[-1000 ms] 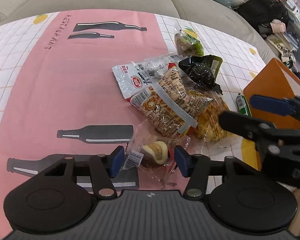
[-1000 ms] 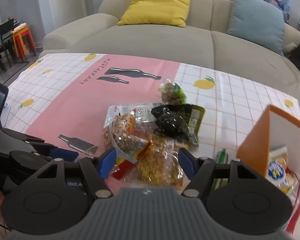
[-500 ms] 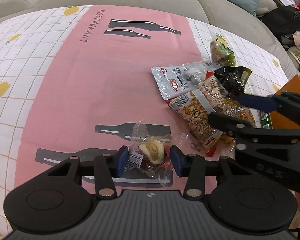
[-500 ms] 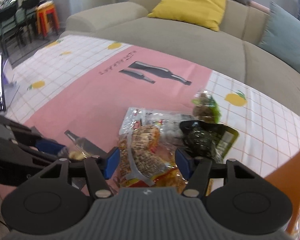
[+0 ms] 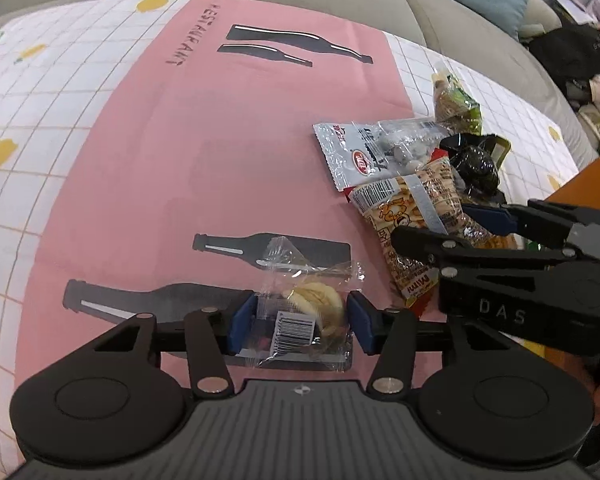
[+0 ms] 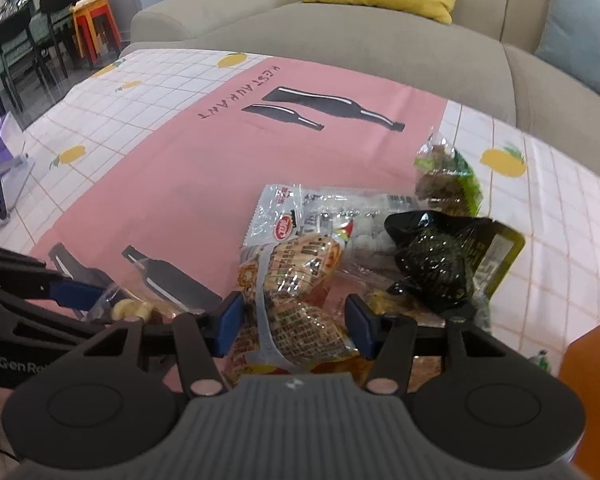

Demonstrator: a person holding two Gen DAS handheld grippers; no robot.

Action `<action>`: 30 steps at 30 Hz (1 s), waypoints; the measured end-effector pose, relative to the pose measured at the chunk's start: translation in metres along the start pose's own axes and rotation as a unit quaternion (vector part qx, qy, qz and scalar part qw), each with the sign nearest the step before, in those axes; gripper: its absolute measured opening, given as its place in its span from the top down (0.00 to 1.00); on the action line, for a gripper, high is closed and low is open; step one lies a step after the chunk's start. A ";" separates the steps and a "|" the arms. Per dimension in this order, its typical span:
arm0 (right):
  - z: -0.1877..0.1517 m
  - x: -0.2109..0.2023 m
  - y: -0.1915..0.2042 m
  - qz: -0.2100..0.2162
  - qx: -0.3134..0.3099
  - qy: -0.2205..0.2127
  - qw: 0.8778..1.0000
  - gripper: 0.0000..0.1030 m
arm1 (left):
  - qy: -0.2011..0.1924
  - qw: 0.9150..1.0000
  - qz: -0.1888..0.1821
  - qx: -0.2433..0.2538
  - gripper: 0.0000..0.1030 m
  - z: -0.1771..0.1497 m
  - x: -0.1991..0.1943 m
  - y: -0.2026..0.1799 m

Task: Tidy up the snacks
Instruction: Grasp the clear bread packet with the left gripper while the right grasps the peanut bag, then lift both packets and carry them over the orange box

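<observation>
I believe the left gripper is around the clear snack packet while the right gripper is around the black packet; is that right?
Not quite. The right gripper is around the tan peanut packet, as the right wrist view shows; the black packet lies apart to its right. The left gripper is indeed around the clear snack packet.

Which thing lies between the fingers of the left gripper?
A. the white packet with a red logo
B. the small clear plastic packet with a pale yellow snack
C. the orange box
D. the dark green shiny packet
B: in the left wrist view the small clear plastic packet with a pale yellow snack sits between the blue pads of the left gripper.
</observation>
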State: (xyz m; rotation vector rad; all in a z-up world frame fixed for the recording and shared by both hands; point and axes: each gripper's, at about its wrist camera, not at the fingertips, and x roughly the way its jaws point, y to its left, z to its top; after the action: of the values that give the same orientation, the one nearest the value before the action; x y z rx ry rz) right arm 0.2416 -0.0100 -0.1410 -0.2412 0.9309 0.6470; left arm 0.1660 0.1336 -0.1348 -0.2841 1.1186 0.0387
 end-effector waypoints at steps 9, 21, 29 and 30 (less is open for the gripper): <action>0.002 -0.006 0.008 0.003 0.015 -0.003 1.000 0.64 | -0.007 1.000 0.013 0.000 0.58 0.000 -0.001 -0.003; -0.007 -0.080 0.004 -0.033 0.046 -0.060 0.997 0.64 | -0.045 0.999 -0.005 -0.004 0.59 0.000 -0.046 -0.025; -0.027 -0.155 -0.017 -0.048 0.075 -0.103 0.991 0.64 | -0.063 0.997 -0.043 0.030 0.59 0.001 -0.089 -0.065; -0.029 -0.164 -0.020 -0.050 0.078 -0.109 0.990 0.64 | -0.066 0.996 -0.051 0.036 0.59 0.001 -0.095 -0.071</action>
State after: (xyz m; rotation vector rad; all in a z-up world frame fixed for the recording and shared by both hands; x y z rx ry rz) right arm 0.1645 -0.1067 -0.0276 -0.0753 0.7501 0.4934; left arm 0.1377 0.0756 -0.0353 -0.2707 0.9713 -0.0722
